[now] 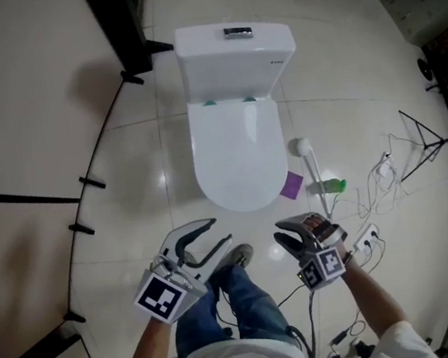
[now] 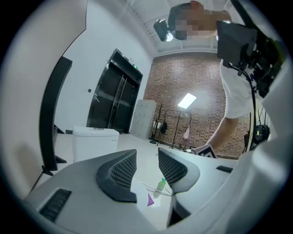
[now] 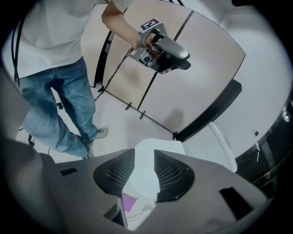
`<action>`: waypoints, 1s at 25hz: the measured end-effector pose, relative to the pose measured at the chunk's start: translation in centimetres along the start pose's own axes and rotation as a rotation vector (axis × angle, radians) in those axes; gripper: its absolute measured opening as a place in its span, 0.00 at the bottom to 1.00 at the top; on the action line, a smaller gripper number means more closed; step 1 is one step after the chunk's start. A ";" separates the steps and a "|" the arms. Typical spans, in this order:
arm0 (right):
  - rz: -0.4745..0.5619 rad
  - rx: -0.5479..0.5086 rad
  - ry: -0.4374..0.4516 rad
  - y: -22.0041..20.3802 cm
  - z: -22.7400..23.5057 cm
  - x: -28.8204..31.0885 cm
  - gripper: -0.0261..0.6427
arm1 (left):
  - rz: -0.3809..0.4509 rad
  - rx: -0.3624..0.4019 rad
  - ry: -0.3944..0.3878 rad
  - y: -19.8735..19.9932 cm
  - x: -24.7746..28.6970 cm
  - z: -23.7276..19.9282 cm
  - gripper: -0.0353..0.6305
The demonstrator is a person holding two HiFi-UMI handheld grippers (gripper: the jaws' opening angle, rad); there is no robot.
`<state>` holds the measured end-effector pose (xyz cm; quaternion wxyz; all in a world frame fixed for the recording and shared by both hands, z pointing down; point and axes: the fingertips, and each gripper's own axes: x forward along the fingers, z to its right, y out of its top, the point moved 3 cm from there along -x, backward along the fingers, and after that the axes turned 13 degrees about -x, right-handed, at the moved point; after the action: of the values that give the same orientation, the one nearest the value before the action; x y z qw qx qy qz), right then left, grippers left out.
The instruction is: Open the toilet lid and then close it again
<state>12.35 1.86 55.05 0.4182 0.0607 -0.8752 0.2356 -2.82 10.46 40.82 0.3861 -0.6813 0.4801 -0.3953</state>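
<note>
While short of toilet lid (image 1: 238, 159), down flat per head view, holds nothing in left gripper (image 1: 222, 229) or right gripper (image 1: 278, 233), jaws apart on both; catches tank (image 2: 94, 142) side-on in left gripper view, lid past jaws in right gripper view.

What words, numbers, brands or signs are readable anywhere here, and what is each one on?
No text here is readable as words.
Toilet tank: a small dark mark near its front corner, too small to read.
Dark doors: a green sign above them, too blurred to read.
Green bottle: label too small to read.
Marker cubes: black-and-white square patterns, no letters.
</note>
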 end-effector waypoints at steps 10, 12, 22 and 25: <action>-0.100 0.014 -0.009 2.1 -0.6 -1.0 0.24 | -0.043 0.024 -0.011 -1.0 -3.6 -1.5 0.27; -0.103 0.021 -0.001 1.5 -1.2 -0.3 0.27 | -0.051 0.028 0.010 -1.4 -3.5 -1.8 0.27; 0.055 -0.123 0.066 -8.3 -4.2 4.7 0.29 | -0.012 -0.026 0.198 -7.5 4.4 -0.8 0.27; 0.043 -0.154 0.116 -11.7 -5.3 7.4 0.30 | -0.029 -0.056 0.236 -11.1 7.0 -0.4 0.27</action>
<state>14.85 -5.28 67.81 0.4664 -0.0040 -0.8661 0.1798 2.30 6.32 52.23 0.3020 -0.6474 0.5232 -0.4648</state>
